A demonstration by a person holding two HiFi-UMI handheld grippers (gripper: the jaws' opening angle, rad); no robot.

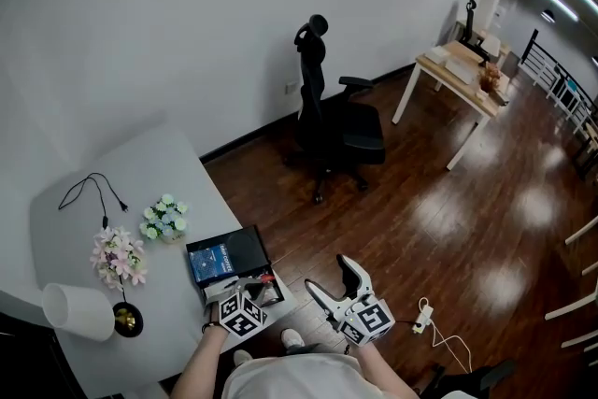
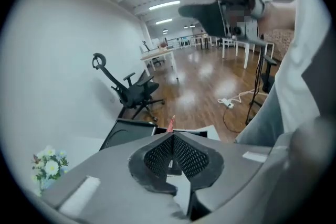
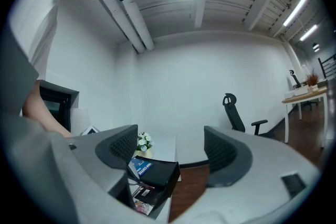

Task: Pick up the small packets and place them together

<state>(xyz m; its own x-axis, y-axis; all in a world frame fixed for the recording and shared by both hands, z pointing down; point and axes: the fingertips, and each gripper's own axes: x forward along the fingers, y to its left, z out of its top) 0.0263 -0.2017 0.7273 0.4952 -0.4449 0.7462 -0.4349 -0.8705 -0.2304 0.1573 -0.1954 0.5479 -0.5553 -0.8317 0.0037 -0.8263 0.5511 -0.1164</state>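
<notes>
A: State of the left claw [image 2: 172,135]?
B: Pressed together, pinching a thin red packet [image 2: 171,123] edge-on, lower centre of frame.
A: And the right claw [image 3: 172,147]?
B: Spread wide, holding nothing.
A: Farther out?
B: Black box [image 3: 157,174] on the white table [image 1: 168,173]; other packets [image 3: 140,206] at lower left.

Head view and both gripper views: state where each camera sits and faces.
Head view: on the person's head, facing steeply down at the table edge and floor; forearms, left gripper and right gripper show.
Left gripper view: on the left gripper, facing along its shut jaws, a red packet tip between them; the shirt shows right.
Right gripper view: on the right gripper, facing level through open jaws at the wall; an arm shows left.
Shared: all three show the black box and office chair.
</notes>
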